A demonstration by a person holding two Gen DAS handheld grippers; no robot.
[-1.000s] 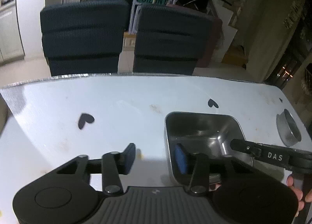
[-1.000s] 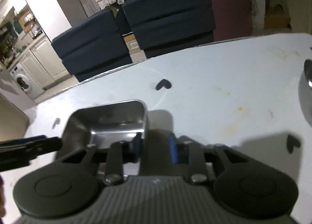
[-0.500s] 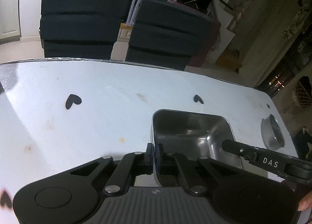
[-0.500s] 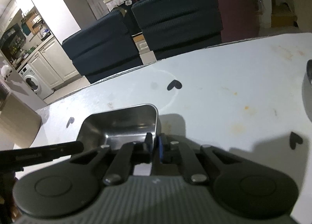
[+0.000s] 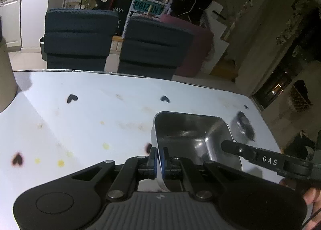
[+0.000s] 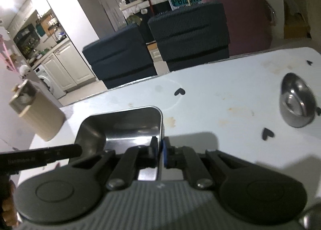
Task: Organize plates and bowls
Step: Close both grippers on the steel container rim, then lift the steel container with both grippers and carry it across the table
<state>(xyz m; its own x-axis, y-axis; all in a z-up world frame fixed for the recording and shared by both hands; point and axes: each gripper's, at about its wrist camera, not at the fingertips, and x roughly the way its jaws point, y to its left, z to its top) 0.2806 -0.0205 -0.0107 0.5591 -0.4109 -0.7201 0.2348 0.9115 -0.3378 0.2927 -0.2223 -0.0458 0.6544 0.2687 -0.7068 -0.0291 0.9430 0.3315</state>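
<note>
While the left gripper [image 5: 159,156] pinches the left wall of the metal tray [image 5: 192,137], fingers nearly closed on the thin rim, the right gripper [image 6: 159,150] clamps the right wall likewise. It sits near the middle of the white table [image 5: 90,113]. Stiff, light and probably slippery, it suits rim holds. Far right stands a small metal bowl [image 6: 297,105].

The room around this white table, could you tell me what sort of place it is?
Most likely a lived-in home: kitchen cabinets and a washing machine at the back, with padded dining chairs at the table.
</note>
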